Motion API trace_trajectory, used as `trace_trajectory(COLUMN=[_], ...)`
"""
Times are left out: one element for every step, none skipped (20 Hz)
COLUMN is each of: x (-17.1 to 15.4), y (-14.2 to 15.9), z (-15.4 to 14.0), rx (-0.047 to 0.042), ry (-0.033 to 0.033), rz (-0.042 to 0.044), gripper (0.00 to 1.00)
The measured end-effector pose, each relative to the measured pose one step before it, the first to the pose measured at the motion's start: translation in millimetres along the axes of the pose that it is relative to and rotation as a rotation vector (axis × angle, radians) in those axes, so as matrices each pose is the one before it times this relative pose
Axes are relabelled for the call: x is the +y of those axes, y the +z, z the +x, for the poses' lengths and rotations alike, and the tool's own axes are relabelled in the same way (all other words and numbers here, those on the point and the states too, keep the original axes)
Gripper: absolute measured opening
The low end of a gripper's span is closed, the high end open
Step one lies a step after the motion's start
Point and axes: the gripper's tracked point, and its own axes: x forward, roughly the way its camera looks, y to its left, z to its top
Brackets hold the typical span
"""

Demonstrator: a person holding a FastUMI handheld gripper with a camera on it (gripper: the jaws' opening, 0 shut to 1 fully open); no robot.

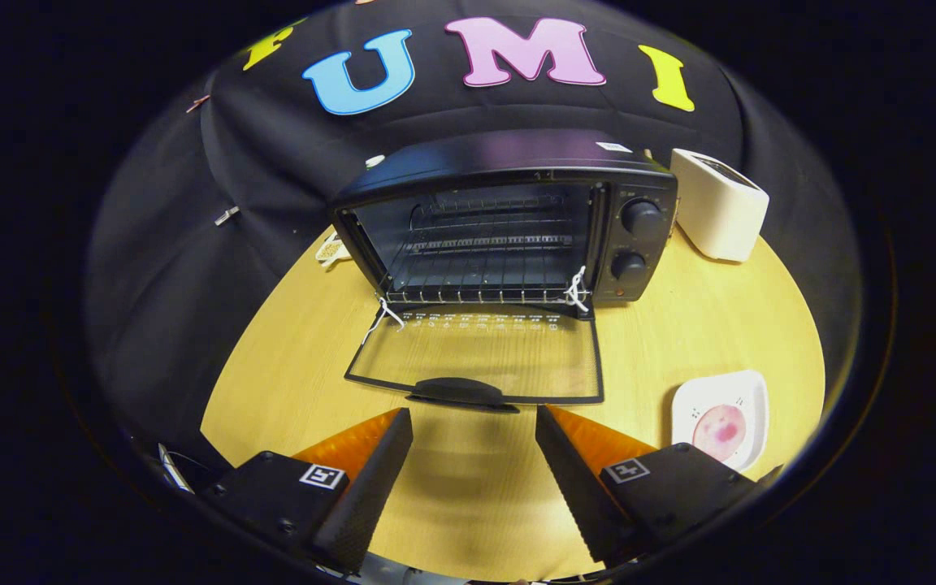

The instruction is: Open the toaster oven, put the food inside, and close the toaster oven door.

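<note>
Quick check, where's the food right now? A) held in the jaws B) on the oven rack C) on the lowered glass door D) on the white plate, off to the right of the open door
D: the pink food lies on the white plate on the table, right of the toaster oven's lowered door; the rack is bare, and the gripper has its jaws open, holding nothing.

Glossy toaster oven point(509, 162); wire metal rack point(484, 268); matt wooden table point(704, 325).
</note>
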Motion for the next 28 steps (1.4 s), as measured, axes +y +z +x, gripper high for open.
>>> trace_trajectory(x=[-10.63, -11.13, -11.66, -11.46, -10.34, -11.03, -11.65, -12.58, -14.11, -16.65, -18.97, -19.57, -18.38, -17.62, -18.01, -17.47, -17.40, -14.10, -11.70, -7.42, -7.03, -5.07, -3.10, -4.47, -3.74, -0.80, -0.72, 1.31], y=[3.86, 1.89, 1.24, -0.67, -2.27, -4.59, -5.86, -4.83, -5.58, -4.91, -5.13, -5.54, -4.85, -5.23, -2.39, -1.23, -2.37, -0.78, 0.74, -2.57, -2.14, -0.11, -1.89, 1.09, 3.18, 2.95, 2.30, 1.36], z=[-6.93, -6.57, -6.91, -6.38, -5.65, -5.63, -5.63, -3.93, -4.26, -3.66, -2.65, -2.38, -1.78, -1.05, -0.77, 1.65, 3.85, 3.40, 5.17, 8.56, 3.34, 7.41, 7.87, 6.33, 6.73, 5.67, 3.67, 6.04], rx=[0.00348, 0.00692, 0.01326, 0.01613, 0.02353, 0.02994, 0.03565, 0.03477, 0.03326, 0.02699, 0.02548, 0.02761, 0.02777, 0.02945, 0.02313, 0.01972, 0.01919, 0.01826, 0.01822, 0.02169, 0.02356, 0.02193, 0.02189, 0.01803, 0.01107, 0.01135, 0.00976, 0.00878], ry=[-0.00148, -0.00076, -0.00143, 0.00310, 0.00808, 0.01034, 0.00969, 0.00732, -0.00032, -0.00883, -0.01787, -0.01820, -0.01389, -0.01232, -0.01722, -0.01795, -0.02019, -0.01292, -0.00504, 0.00200, 0.00745, 0.00813, 0.00833, 0.00239, -0.00033, 0.00242, 0.00322, 0.00869], rz=[-0.01187, -0.01133, -0.00828, -0.00154, 0.00589, 0.01054, 0.01362, 0.01762, 0.01301, 0.00472, -0.00442, -0.00020, 0.00778, 0.00939, 0.00634, -0.00035, -0.00388, -0.00097, 0.00817, 0.02127, 0.02292, 0.02803, 0.02324, 0.01717, 0.00962, 0.00874, 0.00862, 0.00116], gripper=[0.99, 0.99, 0.99, 0.99, 0.99, 0.99, 0.99, 0.99, 0.99, 0.99, 1.00, 0.99, 0.99, 0.99, 1.00, 0.99, 0.99, 1.00, 0.99, 0.96, 0.95, 0.94, 0.90, 0.87, 0.86, 0.86, 0.76, 0.71])
